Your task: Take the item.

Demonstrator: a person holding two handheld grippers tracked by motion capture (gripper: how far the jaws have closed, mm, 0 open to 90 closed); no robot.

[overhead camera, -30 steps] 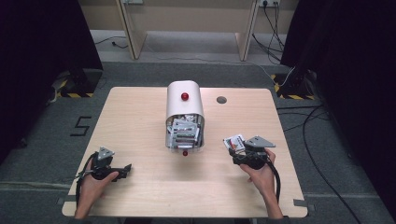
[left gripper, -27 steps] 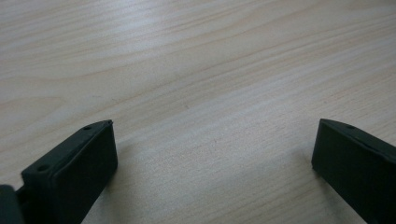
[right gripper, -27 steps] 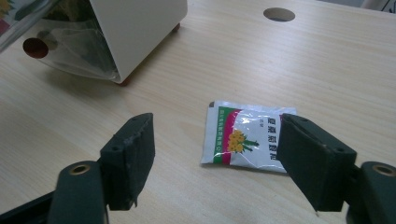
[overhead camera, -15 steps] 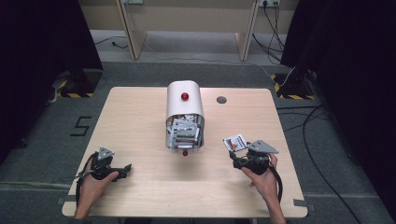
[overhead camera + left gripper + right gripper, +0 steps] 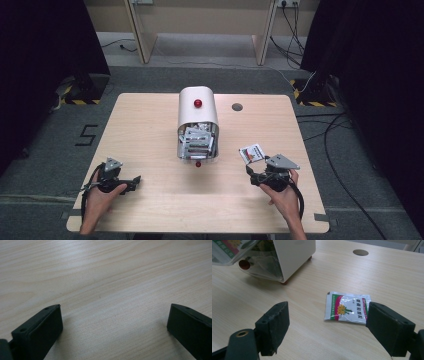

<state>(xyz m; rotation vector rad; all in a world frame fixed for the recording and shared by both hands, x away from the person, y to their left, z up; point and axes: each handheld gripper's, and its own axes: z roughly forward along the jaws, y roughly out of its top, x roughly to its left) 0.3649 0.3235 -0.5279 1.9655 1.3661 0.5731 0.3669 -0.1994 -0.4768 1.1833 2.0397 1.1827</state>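
1. Two hand-held grippers sit along the near edge of the bench (image 5: 150, 125). The left gripper (image 5: 131, 181) rests near the near-left corner, jaws spread wide over bare wood with nothing between them. The right gripper (image 5: 251, 176) rests toward the near-right corner; its jaws have just been opening and now stand wide, gripping nothing.

2. One sachet (image 5: 347, 307), flat foil-and-paper, white with green and pink print, lies flat on the bench just beyond the right gripper, partly behind its right jaw in the right gripper view. In the high view the sachet (image 5: 251, 153) lies right of the dispenser, apart from it.
   - Handling, as judged: very light, thin, pliable, glossy and so likely slippery; not fragile, though it may crease.
   - Hold: lying flush, it offers only edges; a corner or short edge is the likeliest purchase, with one jaw slid under.

3. One dispenser (image 5: 198, 116), white with a rounded top and a red knob (image 5: 198, 103), stands at the bench centre. Its open front faces the near edge and holds more sachets. It stands well left of the loose sachet and blocks no approach.

4. One round cable hole (image 5: 237, 106) lies toward the far edge, right of the dispenser, clear of the work.
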